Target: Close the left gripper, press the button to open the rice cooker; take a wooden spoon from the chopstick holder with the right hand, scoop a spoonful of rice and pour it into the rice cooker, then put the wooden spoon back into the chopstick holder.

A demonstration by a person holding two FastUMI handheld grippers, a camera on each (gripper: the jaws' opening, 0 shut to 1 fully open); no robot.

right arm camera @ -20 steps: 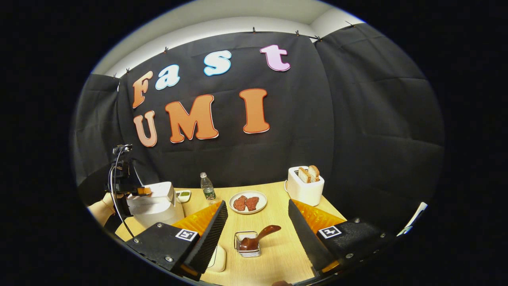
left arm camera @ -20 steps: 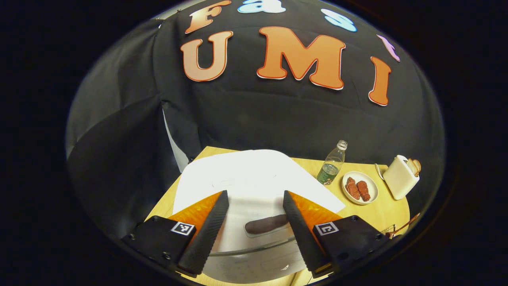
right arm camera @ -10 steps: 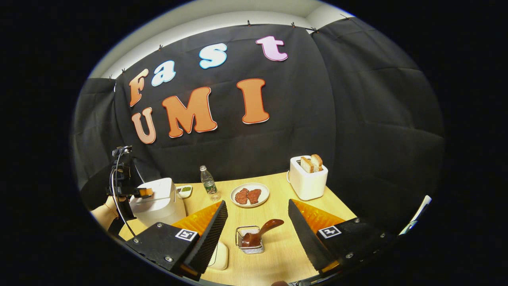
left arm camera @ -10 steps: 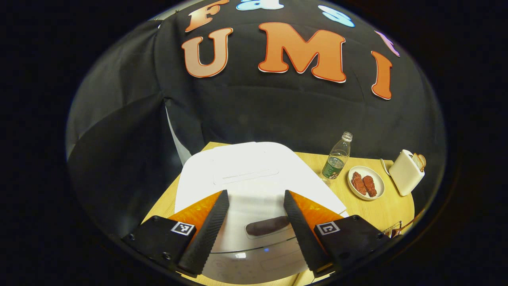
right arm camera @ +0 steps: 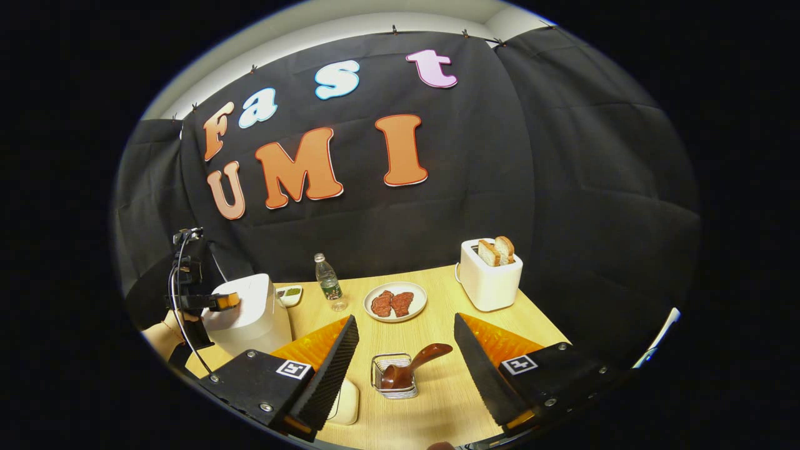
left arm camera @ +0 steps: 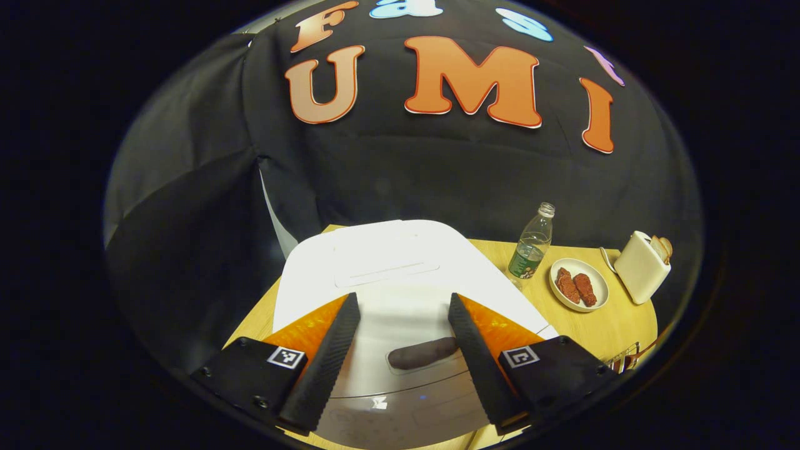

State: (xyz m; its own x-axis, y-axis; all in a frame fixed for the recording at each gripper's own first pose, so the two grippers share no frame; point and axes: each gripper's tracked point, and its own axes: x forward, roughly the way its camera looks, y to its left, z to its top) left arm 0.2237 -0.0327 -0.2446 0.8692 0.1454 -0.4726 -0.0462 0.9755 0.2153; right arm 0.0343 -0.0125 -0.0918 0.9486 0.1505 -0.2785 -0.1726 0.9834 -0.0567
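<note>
Rice cooker (left arm camera: 400, 275) lid now lies flatter under the left claw (left arm camera: 404, 359) (fingers spread).

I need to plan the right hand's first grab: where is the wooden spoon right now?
In the right gripper view, the wooden spoon stands in the wire chopstick holder on the table's near edge, in front of the plate.

**Right gripper poised over the chopstick holder**

The right gripper (right arm camera: 403, 347) hangs with fingers (right arm camera: 331, 369) spread wide above the chopstick holder (right arm camera: 392, 378), where the wooden spoon (right arm camera: 412, 365) leans. Behind the holder sits a plate (right arm camera: 395, 303); far left, the rice cooker (right arm camera: 247, 315); right, a toaster (right arm camera: 489, 281).
</note>
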